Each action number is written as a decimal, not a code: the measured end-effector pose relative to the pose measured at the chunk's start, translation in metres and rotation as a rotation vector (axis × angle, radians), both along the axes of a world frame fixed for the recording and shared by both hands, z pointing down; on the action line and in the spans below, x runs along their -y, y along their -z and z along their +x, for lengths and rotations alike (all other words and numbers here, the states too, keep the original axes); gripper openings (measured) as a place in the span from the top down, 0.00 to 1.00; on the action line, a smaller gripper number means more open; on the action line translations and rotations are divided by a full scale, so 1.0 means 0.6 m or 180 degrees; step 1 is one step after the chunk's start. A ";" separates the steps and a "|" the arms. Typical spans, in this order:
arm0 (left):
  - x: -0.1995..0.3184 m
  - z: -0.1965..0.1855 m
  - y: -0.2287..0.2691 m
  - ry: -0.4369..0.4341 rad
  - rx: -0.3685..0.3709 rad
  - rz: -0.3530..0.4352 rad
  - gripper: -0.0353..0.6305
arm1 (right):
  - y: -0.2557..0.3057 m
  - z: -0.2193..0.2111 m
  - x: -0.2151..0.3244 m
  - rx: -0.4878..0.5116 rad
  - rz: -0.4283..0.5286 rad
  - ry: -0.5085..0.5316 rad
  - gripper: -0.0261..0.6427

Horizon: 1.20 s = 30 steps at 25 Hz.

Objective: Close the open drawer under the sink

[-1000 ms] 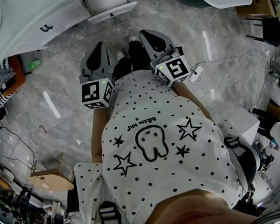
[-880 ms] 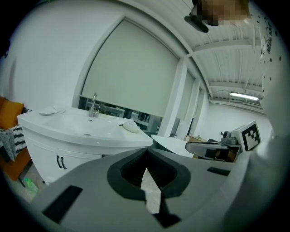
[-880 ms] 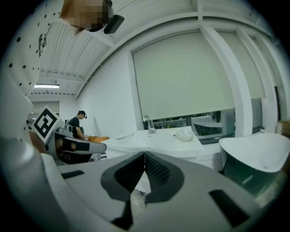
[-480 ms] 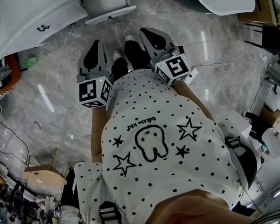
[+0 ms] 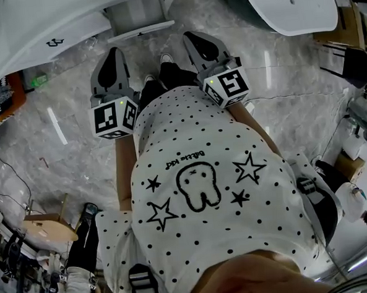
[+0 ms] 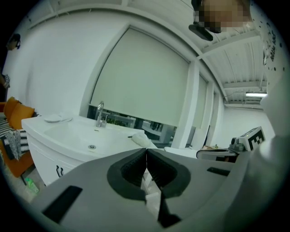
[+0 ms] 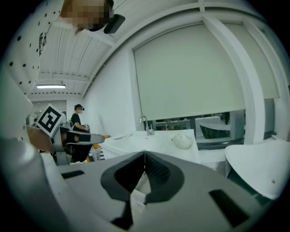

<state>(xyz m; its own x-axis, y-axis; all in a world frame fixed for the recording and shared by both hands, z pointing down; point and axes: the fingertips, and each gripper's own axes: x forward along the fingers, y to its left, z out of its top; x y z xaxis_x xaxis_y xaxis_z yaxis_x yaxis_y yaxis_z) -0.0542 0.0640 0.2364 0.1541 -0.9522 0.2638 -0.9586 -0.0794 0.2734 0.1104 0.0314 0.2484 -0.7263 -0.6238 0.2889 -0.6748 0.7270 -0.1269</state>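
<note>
A person is facing the open drawer (image 5: 140, 30) under the sink (image 6: 86, 136), holding the left gripper (image 5: 111, 53) and right gripper (image 5: 191, 39) pinched fully closed and empty. The drawer is lying just ahead, between both tips, jutting toward them with its front running crosswise. The approach appears to be in hand; next, the tips need pressing squarely against that front.

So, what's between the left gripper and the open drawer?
Nothing but bare marble floor between left gripper and open drawer, shown in the head view.
</note>
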 end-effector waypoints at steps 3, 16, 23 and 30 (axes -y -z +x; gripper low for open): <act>0.003 -0.021 0.012 0.0066 0.0018 0.0038 0.94 | 0.010 -0.013 0.009 0.0010 0.0035 0.0017 0.94; 0.021 -0.042 0.030 0.0192 -0.0003 0.0096 0.94 | 0.017 -0.019 0.025 0.0035 -0.0051 0.0047 0.94; 0.080 -0.083 0.018 0.0085 -0.0048 0.0046 0.94 | 0.010 -0.052 0.079 0.0031 -0.0080 -0.0140 0.94; 0.146 -0.108 0.018 -0.0054 -0.0051 0.0038 0.94 | 0.007 -0.075 0.134 0.0009 -0.0095 -0.0280 0.94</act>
